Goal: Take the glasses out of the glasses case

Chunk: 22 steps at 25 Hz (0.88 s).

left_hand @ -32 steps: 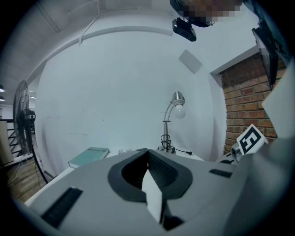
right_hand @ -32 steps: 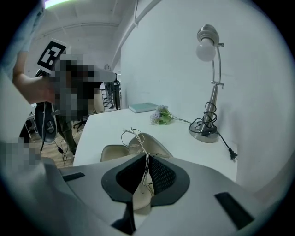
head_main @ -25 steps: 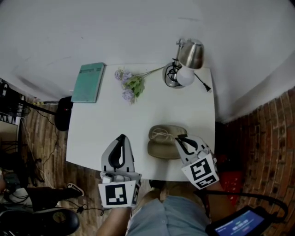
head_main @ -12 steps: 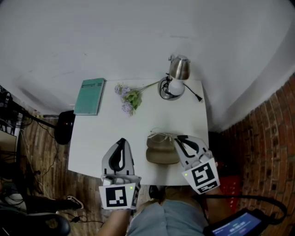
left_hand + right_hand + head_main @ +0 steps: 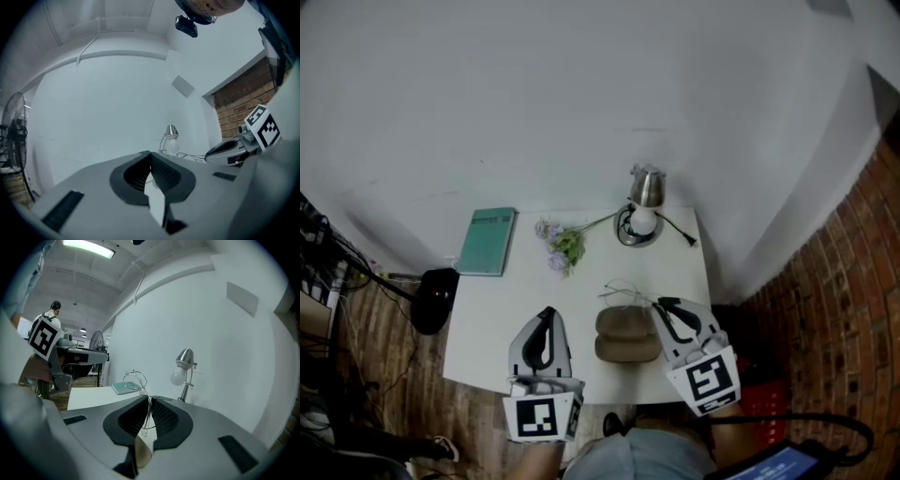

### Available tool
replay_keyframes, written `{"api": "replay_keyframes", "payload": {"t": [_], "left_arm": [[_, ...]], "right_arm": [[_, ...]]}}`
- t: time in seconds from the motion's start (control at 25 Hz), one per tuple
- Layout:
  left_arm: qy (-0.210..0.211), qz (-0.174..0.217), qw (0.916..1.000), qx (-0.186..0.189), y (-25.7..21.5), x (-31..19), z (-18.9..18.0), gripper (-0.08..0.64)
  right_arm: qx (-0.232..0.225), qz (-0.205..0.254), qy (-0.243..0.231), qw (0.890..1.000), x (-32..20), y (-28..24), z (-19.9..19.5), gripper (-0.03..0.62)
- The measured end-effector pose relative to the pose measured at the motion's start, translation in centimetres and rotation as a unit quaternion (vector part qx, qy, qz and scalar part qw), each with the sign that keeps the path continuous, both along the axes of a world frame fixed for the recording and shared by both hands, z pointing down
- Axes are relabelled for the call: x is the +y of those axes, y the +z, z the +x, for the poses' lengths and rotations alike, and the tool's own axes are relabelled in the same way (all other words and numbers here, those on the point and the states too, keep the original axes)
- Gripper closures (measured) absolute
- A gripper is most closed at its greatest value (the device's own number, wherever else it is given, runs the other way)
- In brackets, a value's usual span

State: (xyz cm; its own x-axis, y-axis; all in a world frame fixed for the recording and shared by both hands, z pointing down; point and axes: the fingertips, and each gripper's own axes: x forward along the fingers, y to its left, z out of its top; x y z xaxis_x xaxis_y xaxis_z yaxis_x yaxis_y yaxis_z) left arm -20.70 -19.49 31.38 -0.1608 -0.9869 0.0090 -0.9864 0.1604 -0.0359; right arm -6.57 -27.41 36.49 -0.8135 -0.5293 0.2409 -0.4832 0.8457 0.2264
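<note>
The tan glasses case (image 5: 627, 335) lies open near the white table's (image 5: 502, 300) front edge. Thin wire-framed glasses (image 5: 623, 292) hang just beyond it, held by one temple in my right gripper (image 5: 658, 304), which is shut on them. In the right gripper view the wire frame (image 5: 135, 378) rises from between the closed pads of the right gripper (image 5: 149, 403). My left gripper (image 5: 547, 311) floats left of the case, shut with nothing in it; in its own view the left gripper (image 5: 150, 155) has its pads meeting at the tip. The right gripper (image 5: 233, 147) shows beside it there.
A chrome desk lamp (image 5: 639, 219) with its cord stands at the table's back right. A sprig of purple flowers (image 5: 562, 246) lies mid-back and a teal book (image 5: 487, 241) at the back left. A brick wall (image 5: 825, 309) is on the right, a dark round object (image 5: 431, 295) on the floor left.
Both grippers have risen above the table, the right one more. The glasses, which lay on the open case, have come up off it in the right gripper.
</note>
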Motion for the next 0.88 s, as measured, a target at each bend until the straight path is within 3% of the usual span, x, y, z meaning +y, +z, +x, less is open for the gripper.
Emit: {"api": "replay_keyframes", "payload": {"t": [0.4, 0.88], "left_arm": [[0.022, 0.039, 0.9989, -0.016, -2.8, 0.0, 0.4, 0.554], [0.023, 0.086, 0.9956, -0.030, -7.5, 0.6, 0.3, 0.554]], "right_arm": [[-0.054, 0.063, 0.038, 0.996, 0.0, -6.2, 0.9, 0.551], [-0.127, 0.128, 0.077, 0.981, 0.4, -12.4, 2.7, 0.551]]}}
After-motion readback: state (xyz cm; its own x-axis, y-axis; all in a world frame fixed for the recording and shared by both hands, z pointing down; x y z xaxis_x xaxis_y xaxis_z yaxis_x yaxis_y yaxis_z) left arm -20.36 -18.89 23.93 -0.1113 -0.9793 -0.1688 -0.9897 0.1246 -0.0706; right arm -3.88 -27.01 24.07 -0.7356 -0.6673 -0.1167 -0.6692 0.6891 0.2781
